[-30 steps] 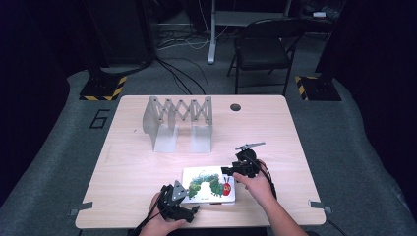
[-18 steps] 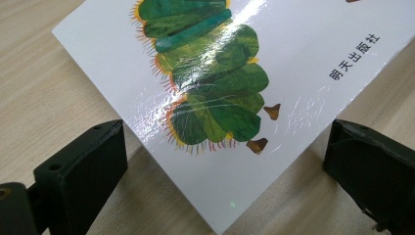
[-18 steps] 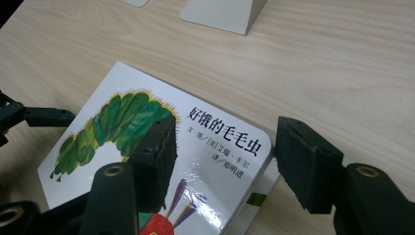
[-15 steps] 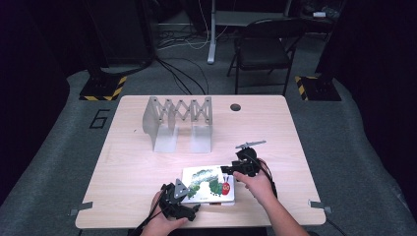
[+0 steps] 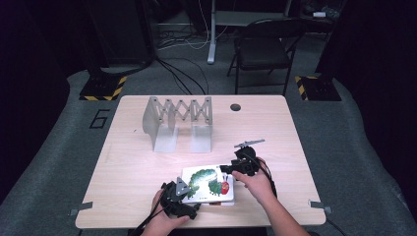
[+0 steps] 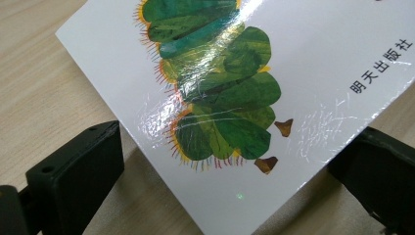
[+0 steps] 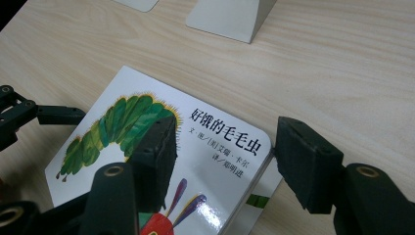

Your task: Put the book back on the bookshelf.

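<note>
A white picture book (image 5: 209, 184) with a green caterpillar on its cover lies flat near the table's front edge. My left gripper (image 5: 183, 192) is at the book's near left corner. In the left gripper view that corner (image 6: 220, 98) pokes between the spread black jaws of the left gripper (image 6: 225, 166), and a gap shows beside the left jaw. My right gripper (image 5: 231, 169) is at the book's far right corner. In the right gripper view the right gripper (image 7: 225, 156) has one jaw over the cover (image 7: 210, 142) and the other just off the book's edge, not pressing. A second white layer shows under that corner.
A grey accordion-style rack (image 5: 177, 120) stands on two feet at the table's back middle; one foot (image 7: 230, 14) shows beyond the book. A round hole (image 5: 235, 107) sits near the far edge. A folding chair (image 5: 263, 49) stands behind the wooden table (image 5: 128, 162).
</note>
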`<state>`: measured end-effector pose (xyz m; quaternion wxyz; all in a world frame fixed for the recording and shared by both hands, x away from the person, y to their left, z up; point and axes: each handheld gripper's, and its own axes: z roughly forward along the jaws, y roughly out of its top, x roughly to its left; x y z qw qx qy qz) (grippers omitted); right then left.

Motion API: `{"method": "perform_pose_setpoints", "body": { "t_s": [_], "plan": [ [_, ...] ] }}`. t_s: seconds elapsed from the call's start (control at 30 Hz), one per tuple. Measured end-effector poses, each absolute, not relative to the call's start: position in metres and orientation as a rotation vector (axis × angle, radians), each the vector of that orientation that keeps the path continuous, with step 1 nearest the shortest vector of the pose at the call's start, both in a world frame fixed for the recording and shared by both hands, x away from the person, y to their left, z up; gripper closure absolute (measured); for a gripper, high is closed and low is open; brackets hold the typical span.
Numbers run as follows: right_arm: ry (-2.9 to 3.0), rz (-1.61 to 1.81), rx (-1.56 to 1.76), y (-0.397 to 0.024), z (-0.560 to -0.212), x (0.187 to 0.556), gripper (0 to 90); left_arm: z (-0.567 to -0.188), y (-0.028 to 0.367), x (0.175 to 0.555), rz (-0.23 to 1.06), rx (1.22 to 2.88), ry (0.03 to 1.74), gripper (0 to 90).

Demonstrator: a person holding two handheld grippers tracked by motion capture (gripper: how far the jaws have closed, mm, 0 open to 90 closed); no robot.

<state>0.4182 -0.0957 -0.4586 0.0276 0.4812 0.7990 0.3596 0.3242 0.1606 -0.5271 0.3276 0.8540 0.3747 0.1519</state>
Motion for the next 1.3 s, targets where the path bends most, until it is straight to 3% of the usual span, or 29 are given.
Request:
{"method": "perform_pose_setpoints", "body": {
  "t_s": [0.4, 0.83, 1.3],
  "plan": [
    [2.477, 1.111, 1.511, -0.097, -0.461, 0.420, 41.7, -0.525, 0.161, 0.327, 0.404, 2.261, 0.961, 0.0],
    [2.477, 1.101, 1.509, -0.096, -0.461, 0.421, 42.9, -0.523, 0.158, 0.319, 0.518, 2.271, 0.872, 5.6],
    [2.478, 1.088, 1.500, -0.095, -0.460, 0.420, 42.9, -0.523, 0.158, 0.313, 0.552, 2.268, 0.839, 9.1]
  ]
}}
